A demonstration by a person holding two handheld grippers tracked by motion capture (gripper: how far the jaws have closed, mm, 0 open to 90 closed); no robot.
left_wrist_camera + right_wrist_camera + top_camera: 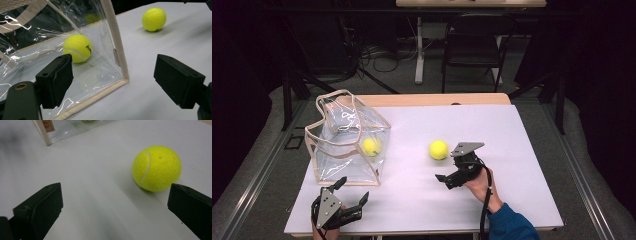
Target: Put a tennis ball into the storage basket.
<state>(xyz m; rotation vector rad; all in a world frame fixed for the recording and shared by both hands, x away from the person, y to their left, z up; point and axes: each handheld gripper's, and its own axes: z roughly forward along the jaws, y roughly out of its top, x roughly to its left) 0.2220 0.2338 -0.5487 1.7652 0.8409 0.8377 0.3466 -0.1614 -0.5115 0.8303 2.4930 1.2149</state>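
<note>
My right gripper point(451, 171) is low over the white table top point(512, 150), wrist bent so the jaws point toward about 10 o'clock, and it's spread wide with nothing in it. The loose fuzzy yellow-green tennis ball point(439, 149) sits on the table just beyond the gripper, at roughly 11 o'clock from my right hand point(477, 182). In the right gripper view that ball point(156, 168) is at about 1 o'clock, just inside the right jaw but not touching it, white seam curving down its left side.

My left gripper point(353, 191) is down at the near edge, around 7 o'clock on the table, jaws also wide apart and empty, aimed at the near corner of the clear plastic tote bag with beige trim point(347, 145). A second yellow-green tennis ball point(77, 48) lies inside the bag against its floor; there's black lettering on it, too small for me to read. The bag also has a little brown tag point(48, 125), writing unreadable.
</note>
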